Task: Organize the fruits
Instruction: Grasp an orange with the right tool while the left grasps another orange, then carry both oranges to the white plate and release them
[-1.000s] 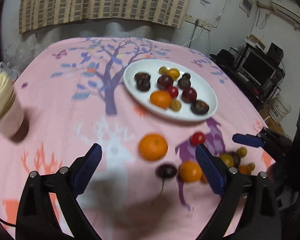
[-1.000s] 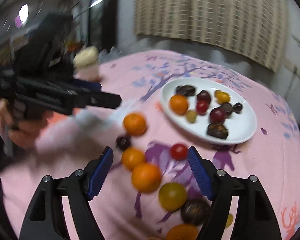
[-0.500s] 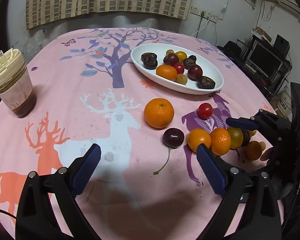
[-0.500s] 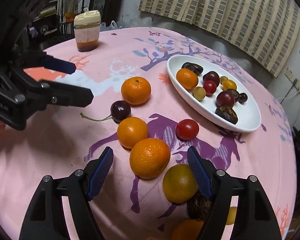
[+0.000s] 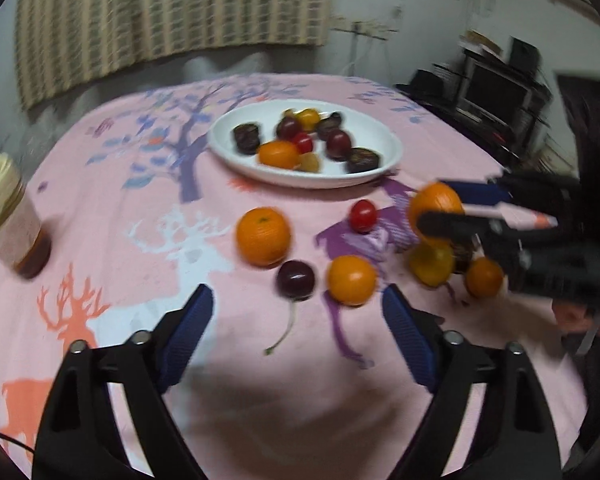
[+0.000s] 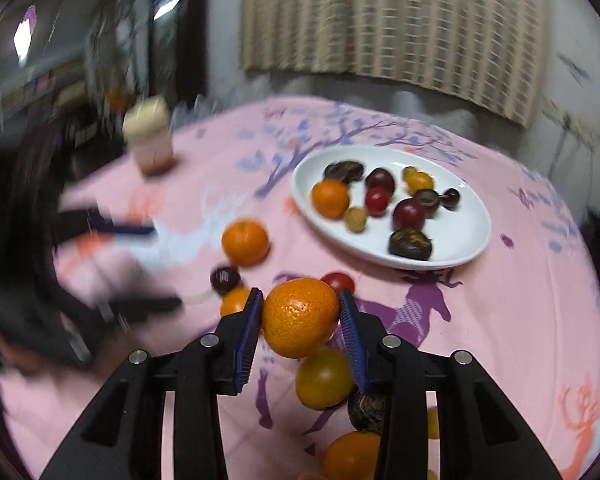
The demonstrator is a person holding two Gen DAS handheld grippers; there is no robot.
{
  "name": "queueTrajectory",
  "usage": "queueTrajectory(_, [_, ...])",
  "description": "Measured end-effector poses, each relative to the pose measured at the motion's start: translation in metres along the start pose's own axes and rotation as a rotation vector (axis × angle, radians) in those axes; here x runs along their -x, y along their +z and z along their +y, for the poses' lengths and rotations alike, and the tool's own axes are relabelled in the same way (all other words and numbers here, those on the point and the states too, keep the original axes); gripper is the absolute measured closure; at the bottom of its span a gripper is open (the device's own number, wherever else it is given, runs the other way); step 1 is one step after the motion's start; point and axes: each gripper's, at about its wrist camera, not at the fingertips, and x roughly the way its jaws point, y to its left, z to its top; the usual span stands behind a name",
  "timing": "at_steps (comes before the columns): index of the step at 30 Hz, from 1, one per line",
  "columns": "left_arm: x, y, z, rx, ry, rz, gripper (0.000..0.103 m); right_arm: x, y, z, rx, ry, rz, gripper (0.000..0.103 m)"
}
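My right gripper point(image 6: 300, 316) is shut on an orange point(image 6: 299, 317) and holds it above the pink tablecloth; it also shows in the left wrist view point(image 5: 444, 204) with the orange point(image 5: 434, 202). My left gripper point(image 5: 298, 316) is open and empty, low over the cloth near a dark cherry point(image 5: 295, 274) and a small orange point(image 5: 351, 280). A larger orange point(image 5: 263, 236) and a red cherry tomato point(image 5: 363, 216) lie loose. The white oval plate point(image 6: 466, 240), also in the left wrist view point(image 5: 388, 152), holds several fruits.
A lidded jar point(image 5: 8, 220) of brown drink stands at the table's left edge. More loose fruits lie under my right gripper: a yellow-orange one point(image 6: 324, 378), a dark one point(image 6: 366, 408), an orange one point(image 6: 352, 456). Shelves with electronics point(image 5: 496, 88) stand beyond the table's right side.
My right gripper has closed on the orange that lay between its fingers and lifted it off the cloth. My left gripper has stayed open, its view shifting slightly.
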Motion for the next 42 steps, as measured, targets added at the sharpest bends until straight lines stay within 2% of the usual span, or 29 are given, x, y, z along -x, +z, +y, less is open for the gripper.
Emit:
queueTrajectory(2, [-0.004, 0.002, -0.016, -0.086, -0.018, -0.014, 0.033, 0.005, 0.002, -0.010, -0.058, 0.018, -0.018, 0.064])
queueTrajectory(4, [-0.013, 0.004, -0.027, -0.136, -0.044, 0.005, 0.044, 0.005, 0.002, -0.016, -0.093, 0.020, -0.012, 0.064])
queueTrajectory(6, [-0.022, 0.008, -0.031, -0.146, -0.083, 0.031, 0.046, 0.002, 0.002, -0.020, -0.110, 0.017, 0.003, 0.064])
queueTrajectory(9, [-0.034, 0.013, -0.035, -0.191, -0.069, 0.049, 0.046, -0.002, 0.000, -0.026, -0.134, 0.007, 0.029, 0.064])
queueTrajectory(11, [-0.042, 0.015, -0.035, -0.214, -0.062, 0.063, 0.051, -0.004, -0.002, -0.029, -0.148, 0.008, 0.040, 0.063])
queueTrajectory(13, [-0.050, 0.019, -0.033, -0.229, -0.095, 0.096, 0.060, -0.004, -0.003, -0.033, -0.163, 0.015, 0.049, 0.063])
queueTrajectory(14, [-0.054, 0.020, -0.034, -0.241, -0.106, 0.111, 0.061, -0.004, -0.003, -0.035, -0.169, 0.014, 0.051, 0.063])
queueTrajectory(19, [-0.066, 0.015, -0.043, -0.356, -0.071, 0.153, 0.061, -0.002, -0.005, -0.042, -0.199, 0.008, 0.052, 0.063])
queueTrajectory(22, [-0.068, 0.011, -0.042, -0.370, -0.061, 0.166, 0.062, 0.000, -0.005, -0.043, -0.204, 0.008, 0.048, 0.063])
queueTrajectory(24, [-0.068, 0.012, -0.039, -0.344, -0.060, 0.169, 0.068, 0.002, -0.004, -0.043, -0.206, 0.009, 0.041, 0.063])
queueTrajectory(27, [-0.064, 0.013, -0.033, -0.277, -0.093, 0.171, 0.068, 0.004, -0.004, -0.043, -0.215, 0.018, 0.032, 0.063])
queueTrajectory(31, [-0.050, 0.023, -0.026, -0.238, -0.132, 0.136, 0.068, 0.002, -0.001, -0.045, -0.232, 0.048, 0.028, 0.063])
queueTrajectory(34, [-0.047, 0.063, -0.015, -0.196, -0.136, 0.083, 0.068, -0.006, 0.015, -0.055, -0.270, 0.042, 0.005, 0.063])
queueTrajectory(38, [-0.082, 0.138, 0.003, -0.109, -0.052, 0.036, 0.068, -0.028, 0.049, -0.075, -0.290, -0.057, -0.033, 0.063])
queueTrajectory(40, [-0.099, 0.159, 0.010, -0.078, -0.002, 0.016, 0.066, -0.045, 0.065, -0.087, -0.305, -0.082, -0.047, 0.062])
queueTrajectory(41, [-0.109, 0.169, 0.015, -0.058, 0.054, 0.014, 0.061, -0.051, 0.070, -0.091, -0.305, -0.094, -0.052, 0.046])
queueTrajectory(42, [-0.113, 0.173, 0.019, -0.038, 0.103, 0.028, 0.030, -0.055, 0.075, -0.094, -0.300, -0.122, -0.057, 0.036])
